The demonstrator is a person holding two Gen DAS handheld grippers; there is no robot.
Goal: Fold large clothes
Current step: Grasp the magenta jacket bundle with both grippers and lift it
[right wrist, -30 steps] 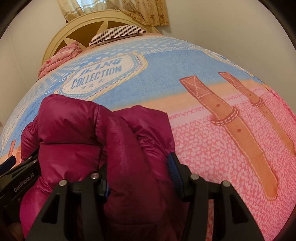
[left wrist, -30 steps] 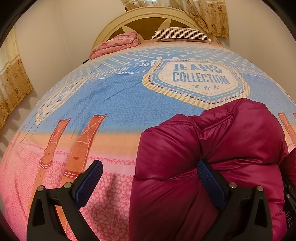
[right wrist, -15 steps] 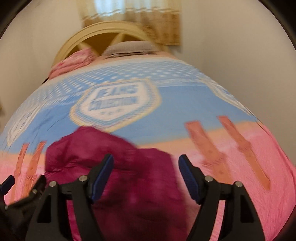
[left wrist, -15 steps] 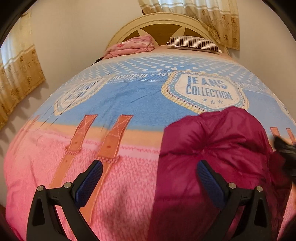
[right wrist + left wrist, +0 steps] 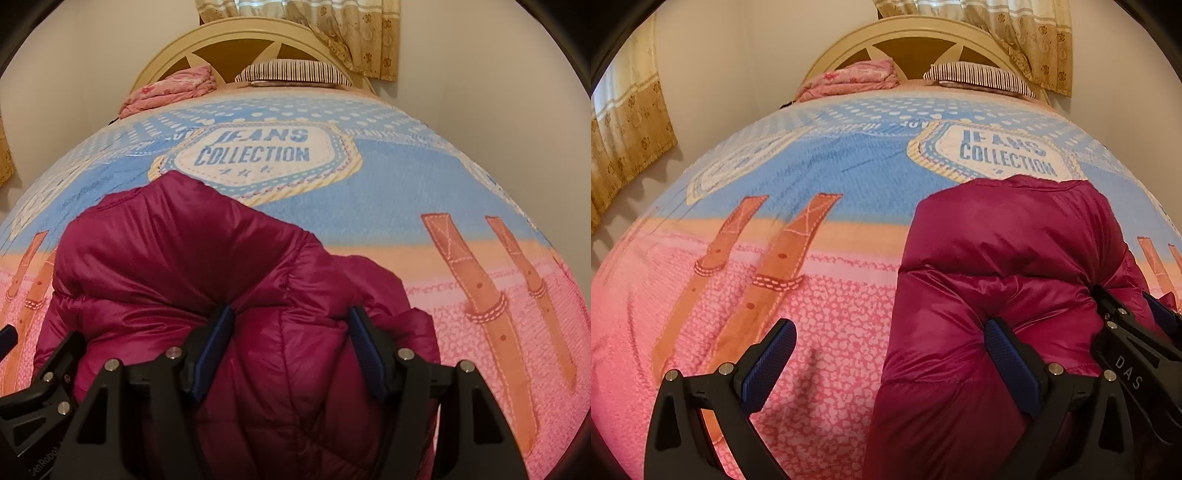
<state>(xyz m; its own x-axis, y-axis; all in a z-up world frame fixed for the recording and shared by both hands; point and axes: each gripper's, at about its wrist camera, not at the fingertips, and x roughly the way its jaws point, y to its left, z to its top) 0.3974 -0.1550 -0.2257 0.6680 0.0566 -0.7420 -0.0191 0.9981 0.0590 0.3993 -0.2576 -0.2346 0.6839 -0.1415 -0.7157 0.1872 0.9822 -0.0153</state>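
At the far left of the left wrist view a gold patterned curtain point(image 5: 626, 122) hangs against the wall, and the bed point(image 5: 701, 295) spreads out under a printed cover: pink below, blue above, with two brown belt straps point(image 5: 768, 273) drawn across the colour change. The left hand-held gripper point(image 5: 886, 354) hovers low over the pink part with its blue-padded fingers point(image 5: 768, 365) spread wide apart; the left finger is over bare cover, the right finger presses against the left edge of the maroon puffer jacket point(image 5: 1015, 258), and nothing is pinched between them. The jacket lies bunched in a thick folded mound on the near right portion of the bed, its far edge reaching the "JEANS COLLECTION" badge point(image 5: 1004, 155). Beyond it, at the cream headboard point(image 5: 905, 33), sit a folded pink blanket point(image 5: 849, 79) and a striped pillow point(image 5: 975, 75). In the right wrist view the same jacket point(image 5: 184, 251) fills the near left and centre, and the right hand-held gripper point(image 5: 290, 328) has its fingers point(image 5: 218, 339) on either side of a puffy ridge of the jacket's fabric, both pads touching it, though I cannot tell whether they are pinching it firmly. To the right, two more belt straps point(image 5: 476, 288) run down the pink cover.
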